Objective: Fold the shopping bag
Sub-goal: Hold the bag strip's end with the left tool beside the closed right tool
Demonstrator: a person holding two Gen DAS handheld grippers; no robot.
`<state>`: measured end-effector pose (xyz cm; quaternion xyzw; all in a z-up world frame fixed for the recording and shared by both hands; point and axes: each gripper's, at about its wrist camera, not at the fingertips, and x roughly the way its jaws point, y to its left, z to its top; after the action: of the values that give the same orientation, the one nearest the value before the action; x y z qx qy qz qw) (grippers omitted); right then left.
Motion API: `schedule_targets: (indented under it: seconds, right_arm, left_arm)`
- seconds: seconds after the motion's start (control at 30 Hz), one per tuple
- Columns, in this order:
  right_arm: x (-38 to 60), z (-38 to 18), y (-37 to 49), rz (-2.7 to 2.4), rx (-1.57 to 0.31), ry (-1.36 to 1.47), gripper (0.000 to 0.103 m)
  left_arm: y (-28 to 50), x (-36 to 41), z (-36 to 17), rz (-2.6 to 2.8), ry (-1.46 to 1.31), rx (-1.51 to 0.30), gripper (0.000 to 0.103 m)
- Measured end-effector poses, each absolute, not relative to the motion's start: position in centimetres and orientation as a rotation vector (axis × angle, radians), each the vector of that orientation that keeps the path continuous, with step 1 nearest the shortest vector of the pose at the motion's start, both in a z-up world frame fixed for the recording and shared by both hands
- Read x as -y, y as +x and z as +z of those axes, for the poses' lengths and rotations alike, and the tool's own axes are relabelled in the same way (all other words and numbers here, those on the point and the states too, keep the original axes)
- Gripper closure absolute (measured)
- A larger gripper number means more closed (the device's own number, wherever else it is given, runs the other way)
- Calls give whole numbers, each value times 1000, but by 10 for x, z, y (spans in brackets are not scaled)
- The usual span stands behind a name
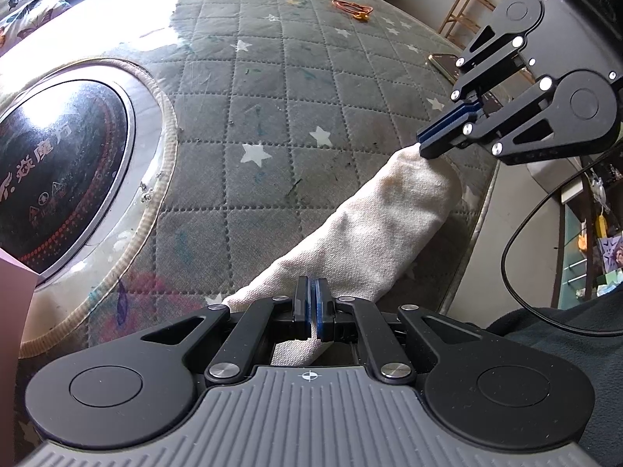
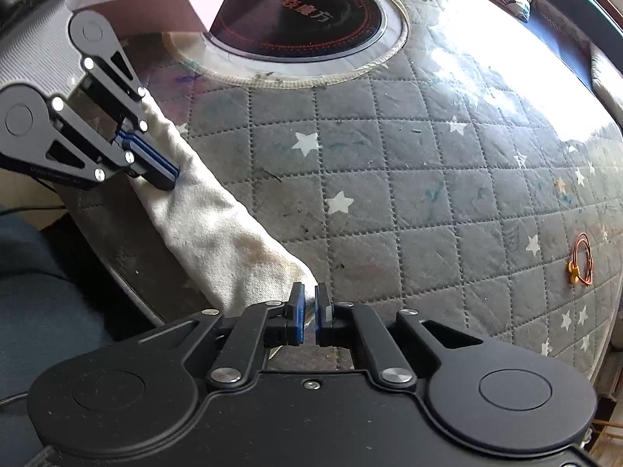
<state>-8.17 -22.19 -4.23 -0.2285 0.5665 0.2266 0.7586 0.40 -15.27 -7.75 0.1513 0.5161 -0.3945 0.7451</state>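
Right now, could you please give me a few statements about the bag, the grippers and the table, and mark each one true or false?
1. Both grippers are shut on the cloth bag. True: the left gripper pinches one end and the right gripper the other.
2. The bag is spread flat and wide open. False: it is gathered into a narrow strip between the grippers.
3. An orange ring lies on the quilted table cover. True.
4. The round black cooktop is covered by the bag. False: the bag lies apart from it, near the table's edge.
5. The cover is printed with stars. True.
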Motion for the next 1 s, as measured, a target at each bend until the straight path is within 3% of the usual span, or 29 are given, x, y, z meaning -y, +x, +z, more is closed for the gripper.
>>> schedule_targets:
  seconds: [1.0]
  right_arm:
    - [199,-33,-102,570,-1185,-505,96]
  left_arm:
    - [9,153,-76,-868,342,-1119,99]
